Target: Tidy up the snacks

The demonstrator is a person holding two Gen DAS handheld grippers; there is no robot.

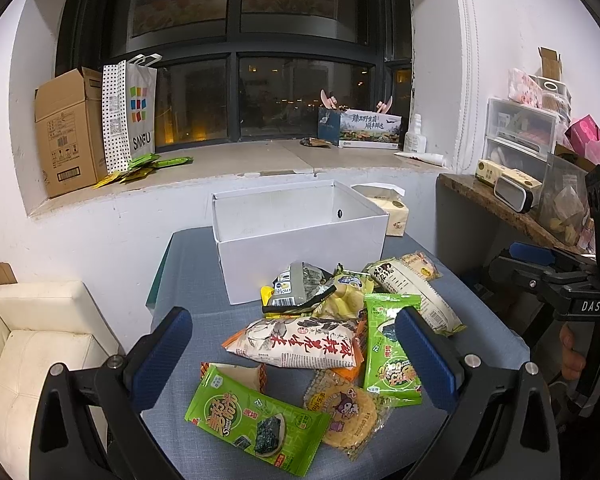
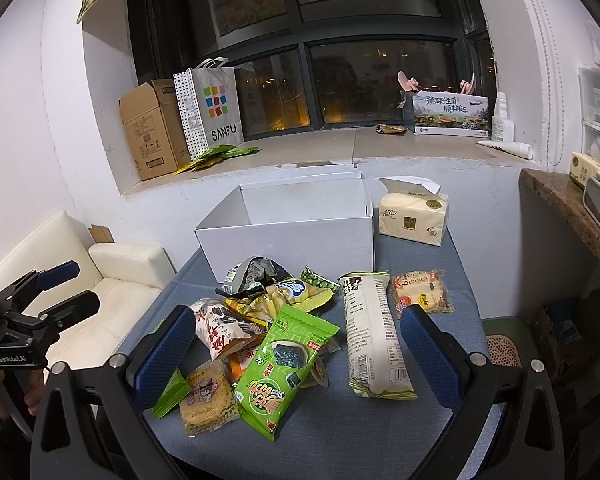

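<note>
A pile of snack packets lies on the blue-grey table (image 1: 204,280) in front of an open white box (image 1: 300,240). In the left wrist view a green seaweed packet (image 1: 256,424) lies nearest, beside a round cracker packet (image 1: 346,410) and a white peanut bag with red characters (image 1: 300,340). My left gripper (image 1: 296,360) hangs open above them, holding nothing. In the right wrist view my right gripper (image 2: 300,356) is open over a green seaweed packet (image 2: 284,364) and a long white packet (image 2: 372,336). The white box (image 2: 292,240) looks empty.
A tissue pack (image 2: 414,218) stands right of the box. A white sofa (image 2: 100,292) is to the left of the table. The windowsill holds a cardboard box (image 1: 68,132), a paper bag (image 1: 130,114) and a printed box (image 1: 360,128). A shelf with drawers (image 1: 520,136) is at the right.
</note>
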